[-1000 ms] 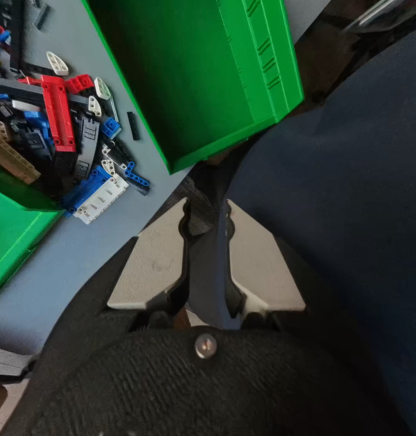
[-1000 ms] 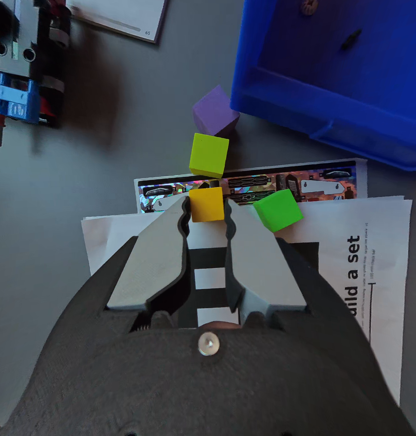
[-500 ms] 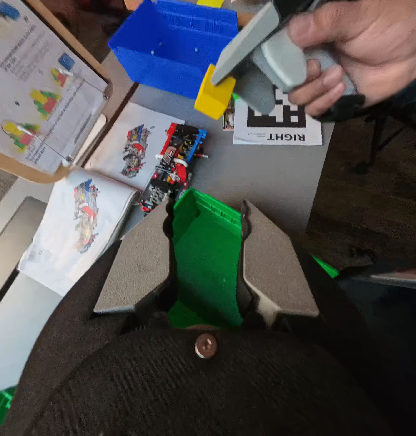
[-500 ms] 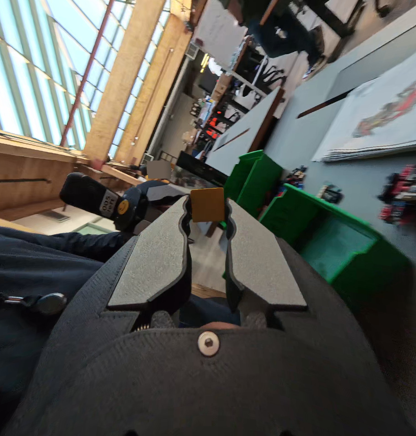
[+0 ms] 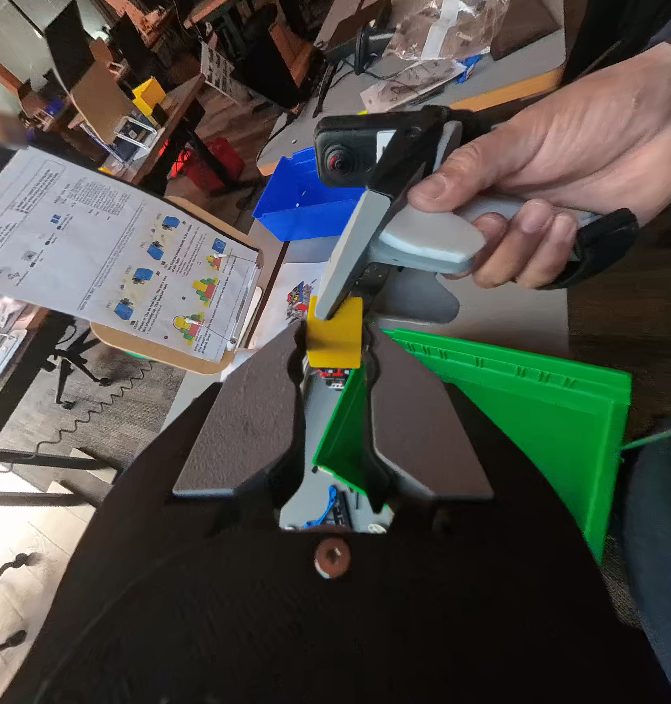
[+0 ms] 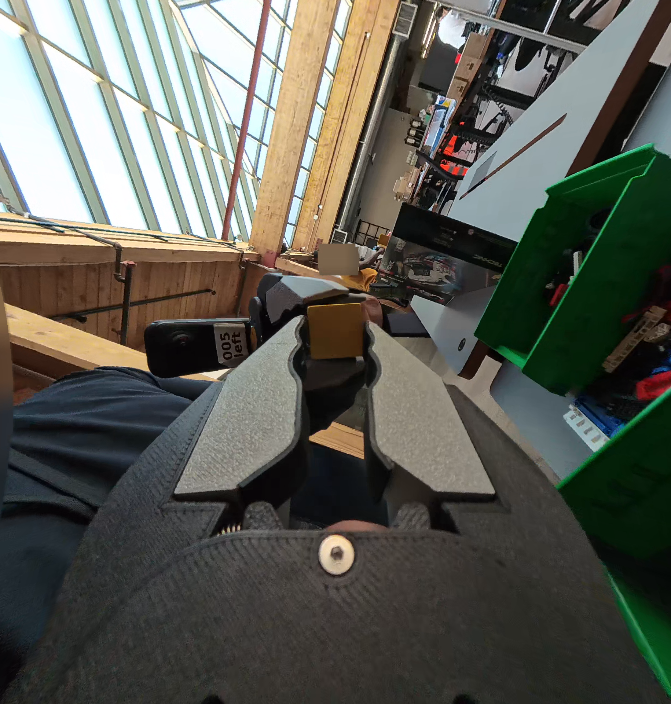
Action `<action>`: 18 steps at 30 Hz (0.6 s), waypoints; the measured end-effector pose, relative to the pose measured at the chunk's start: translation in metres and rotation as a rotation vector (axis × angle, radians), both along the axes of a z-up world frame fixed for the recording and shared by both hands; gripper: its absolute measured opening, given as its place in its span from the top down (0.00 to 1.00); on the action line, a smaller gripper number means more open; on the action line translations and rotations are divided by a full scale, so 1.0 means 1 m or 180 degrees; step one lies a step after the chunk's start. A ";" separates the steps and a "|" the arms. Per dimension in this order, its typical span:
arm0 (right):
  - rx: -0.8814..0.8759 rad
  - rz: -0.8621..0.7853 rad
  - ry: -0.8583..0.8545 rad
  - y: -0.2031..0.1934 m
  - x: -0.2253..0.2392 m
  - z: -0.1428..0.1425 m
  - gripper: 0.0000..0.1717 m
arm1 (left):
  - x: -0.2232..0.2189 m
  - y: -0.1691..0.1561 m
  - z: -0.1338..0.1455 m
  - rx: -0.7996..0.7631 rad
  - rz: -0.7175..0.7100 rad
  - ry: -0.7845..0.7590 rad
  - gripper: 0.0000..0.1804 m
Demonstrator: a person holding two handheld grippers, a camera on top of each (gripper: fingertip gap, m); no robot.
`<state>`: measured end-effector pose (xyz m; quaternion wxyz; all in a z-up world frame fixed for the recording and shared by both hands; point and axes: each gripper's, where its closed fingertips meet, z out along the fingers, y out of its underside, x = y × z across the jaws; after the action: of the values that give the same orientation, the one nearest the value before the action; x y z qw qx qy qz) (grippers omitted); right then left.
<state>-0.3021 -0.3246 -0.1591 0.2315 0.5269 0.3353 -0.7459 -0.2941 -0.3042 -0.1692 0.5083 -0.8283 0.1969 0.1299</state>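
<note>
A yellow cube (image 5: 334, 343) sits between the fingertips of my left gripper (image 5: 334, 337), and both pads press on its sides. My right gripper, held by a hand (image 5: 555, 160), grips the same cube from above, with one of its grey fingers (image 5: 345, 259) lying over the cube's top face. In the right wrist view the cube (image 6: 336, 331) is clamped between the pads of my right gripper (image 6: 334, 332). There the left gripper's fingers (image 6: 307, 289) close on it from above and below. The cube is held in the air above the table.
An open green bin (image 5: 536, 419) lies below to the right and a blue bin (image 5: 299, 205) stands farther back. A clipboard with an instruction sheet (image 5: 117, 259) is at the left. Green bins with building parts (image 6: 593, 285) and a printed box (image 6: 440, 266) stand on the table. Less than 4 cm separates the two grippers' tips.
My right gripper lifted the yellow cube off the table and brought it toward the left gripper. My left gripper opened wide, swung up and closed on that cube.
</note>
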 end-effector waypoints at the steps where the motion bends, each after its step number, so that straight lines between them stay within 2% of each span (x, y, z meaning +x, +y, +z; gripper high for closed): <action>1: 0.0019 0.0010 -0.0018 -0.009 -0.004 0.001 0.85 | -0.004 -0.009 0.002 0.0043 0.0011 0.0005 0.85; 7: 0.0373 0.0030 -0.0079 -0.081 -0.036 0.008 0.85 | -0.036 -0.081 0.010 0.0229 0.0067 -0.0077 0.85; 12: 0.0868 0.0188 0.0080 -0.157 -0.067 0.025 0.86 | -0.072 -0.166 0.027 0.0337 0.0076 -0.0436 0.85; 15: 0.1066 0.0197 0.0237 -0.192 -0.088 0.041 0.90 | -0.107 -0.225 0.041 0.0404 0.0307 -0.0703 0.85; 18: 0.1148 0.0289 0.0306 -0.221 -0.099 0.050 0.90 | -0.156 -0.291 0.063 0.0559 0.0767 -0.0945 0.85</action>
<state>-0.4013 -0.5452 -0.1092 0.1505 0.5079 0.4977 -0.6868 -0.4499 -0.5954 -0.1063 0.5828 -0.8084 0.0073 0.0829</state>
